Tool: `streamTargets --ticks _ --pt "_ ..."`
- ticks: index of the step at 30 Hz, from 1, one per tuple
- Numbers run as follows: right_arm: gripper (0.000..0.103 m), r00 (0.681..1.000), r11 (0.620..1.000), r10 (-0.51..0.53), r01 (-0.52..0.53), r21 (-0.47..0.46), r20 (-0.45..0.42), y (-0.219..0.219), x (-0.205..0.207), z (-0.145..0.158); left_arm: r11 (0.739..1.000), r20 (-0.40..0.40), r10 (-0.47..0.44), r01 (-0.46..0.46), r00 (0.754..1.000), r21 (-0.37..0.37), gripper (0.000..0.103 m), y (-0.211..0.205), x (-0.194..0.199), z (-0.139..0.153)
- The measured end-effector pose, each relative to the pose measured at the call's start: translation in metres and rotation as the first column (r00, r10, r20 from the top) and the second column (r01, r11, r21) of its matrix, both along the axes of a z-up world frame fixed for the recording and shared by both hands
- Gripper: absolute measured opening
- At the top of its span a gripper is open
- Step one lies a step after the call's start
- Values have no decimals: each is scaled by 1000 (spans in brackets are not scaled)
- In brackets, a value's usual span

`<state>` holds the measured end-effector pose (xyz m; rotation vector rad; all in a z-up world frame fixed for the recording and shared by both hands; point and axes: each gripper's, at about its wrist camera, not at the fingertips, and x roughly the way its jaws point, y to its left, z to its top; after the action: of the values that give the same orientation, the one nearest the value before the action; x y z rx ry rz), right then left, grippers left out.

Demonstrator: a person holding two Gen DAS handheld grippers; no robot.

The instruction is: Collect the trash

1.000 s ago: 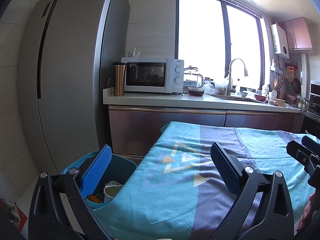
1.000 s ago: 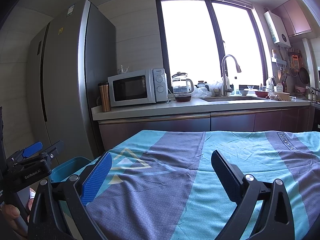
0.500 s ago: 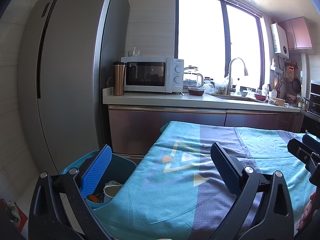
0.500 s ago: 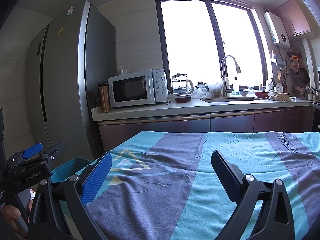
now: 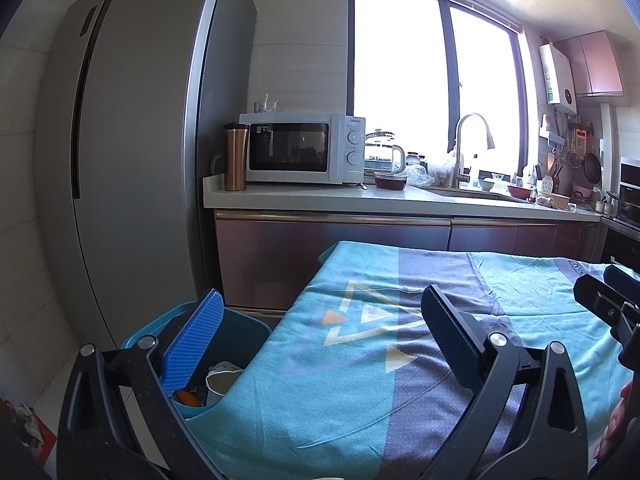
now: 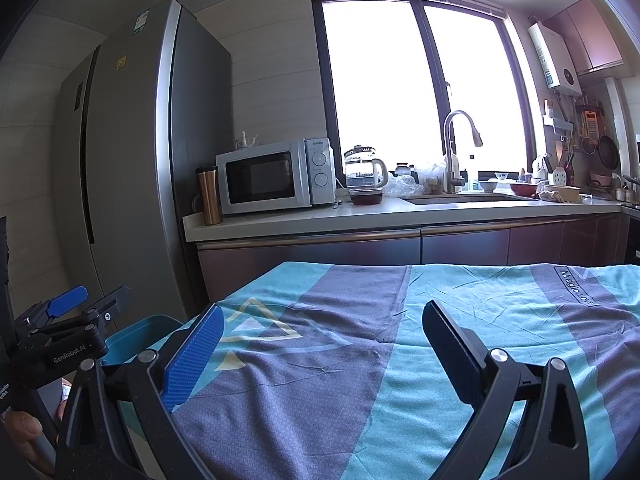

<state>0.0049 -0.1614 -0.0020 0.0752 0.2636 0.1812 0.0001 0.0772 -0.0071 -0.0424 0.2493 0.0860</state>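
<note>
A blue trash bin (image 5: pixel 244 326) stands on the floor at the table's left end, holding a white cup (image 5: pixel 220 380) and an orange scrap (image 5: pixel 186 397). Its rim also shows in the right wrist view (image 6: pixel 140 332). My left gripper (image 5: pixel 320 328) is open and empty, held over the table's left edge with its left finger above the bin. My right gripper (image 6: pixel 320 340) is open and empty above the cloth. The table is covered by a teal and grey cloth (image 5: pixel 400 360), also in the right wrist view (image 6: pixel 360 360). No loose trash shows on the cloth.
A tall grey fridge (image 5: pixel 132 160) stands behind the bin. The counter (image 5: pixel 360 198) beyond the table carries a microwave (image 5: pixel 300 148), a copper tumbler (image 5: pixel 235 157), a kettle and a sink. A crumpled wrapper lies on the floor (image 5: pixel 28 424) at far left.
Both grippers have barely shifted; both stay open and empty. The scene is otherwise unchanged.
</note>
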Motion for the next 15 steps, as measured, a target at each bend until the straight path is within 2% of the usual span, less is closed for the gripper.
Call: streamTargets --ticks 15 --pt "96 1000 1000 -2 2 10 -9 -6 4 -3 1000 3 -19 18 1000 8 97 -3 5 -2"
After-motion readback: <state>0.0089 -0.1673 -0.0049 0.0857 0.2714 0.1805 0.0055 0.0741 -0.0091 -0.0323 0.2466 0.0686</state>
